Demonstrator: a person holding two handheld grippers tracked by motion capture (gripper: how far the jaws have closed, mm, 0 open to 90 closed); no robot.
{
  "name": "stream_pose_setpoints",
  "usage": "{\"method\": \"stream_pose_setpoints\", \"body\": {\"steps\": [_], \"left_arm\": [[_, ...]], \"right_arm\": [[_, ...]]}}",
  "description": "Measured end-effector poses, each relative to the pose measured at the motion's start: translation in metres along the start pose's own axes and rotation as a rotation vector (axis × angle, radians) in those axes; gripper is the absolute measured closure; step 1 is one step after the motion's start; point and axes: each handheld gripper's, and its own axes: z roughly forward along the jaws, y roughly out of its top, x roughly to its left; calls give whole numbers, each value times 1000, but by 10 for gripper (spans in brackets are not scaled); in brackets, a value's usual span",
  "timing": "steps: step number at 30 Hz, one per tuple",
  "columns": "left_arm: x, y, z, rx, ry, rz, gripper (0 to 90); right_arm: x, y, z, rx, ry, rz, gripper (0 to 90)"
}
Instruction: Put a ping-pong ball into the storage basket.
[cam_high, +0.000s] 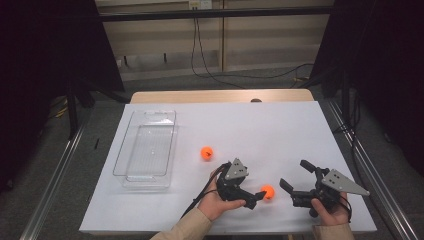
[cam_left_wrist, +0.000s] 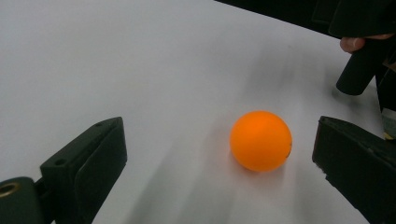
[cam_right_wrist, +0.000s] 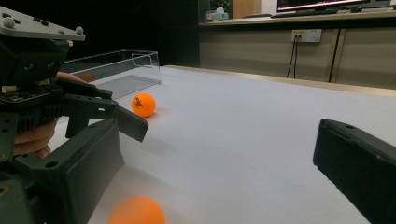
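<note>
Our left tool (cam_left_wrist: 219, 154) stands wide open and low over the white tabletop (cam_high: 260, 125), with the near orange ping-pong ball (cam_left_wrist: 260, 141) between its jaws but off-centre, much closer to the right-hand jaw in the left gripper view than to the other. In the high view this ball (cam_high: 268, 191) sits just past the tip of the left tool (cam_high: 255, 196), near the front edge of the tabletop. Our right tool (cam_high: 295, 175) is also wide open, holding nothing, and hangs just beside the same ball on its other side.

We judge the main risk to be a nudge: if we close now, the nearer jaw meets the ball first and pushes it, and a light, round ball on a smooth surface rolls off readily. It could run toward the front edge and drop to the floor, or bump the right tool, which is close enough to get in the way. We would centre the ball between the jaws before closing.

A second orange ping-pong ball (cam_high: 207, 153) lies farther back, near the clear plastic tray (cam_high: 145, 150) but apart from it. A rolling ball could strike it and scatter both.
</note>
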Motion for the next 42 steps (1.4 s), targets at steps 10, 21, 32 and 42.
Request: {"method": "stream_pose_setpoints", "body": {"steps": [10,21,32,42], "left_arm": [[-1,0,0,2,0,-1,31],[-1,0,2,12,0,-5,31],[-3,1,5,17,-2,-9,28],[-4,2,7,23,6,-26,24]], "right_arm": [[0,0,0,1,0,0,7],[-1,0,0,1,0,0,6],[-1,0,0,1,-1,0,7],[-1,0,1,3,-1,1,7]]}}
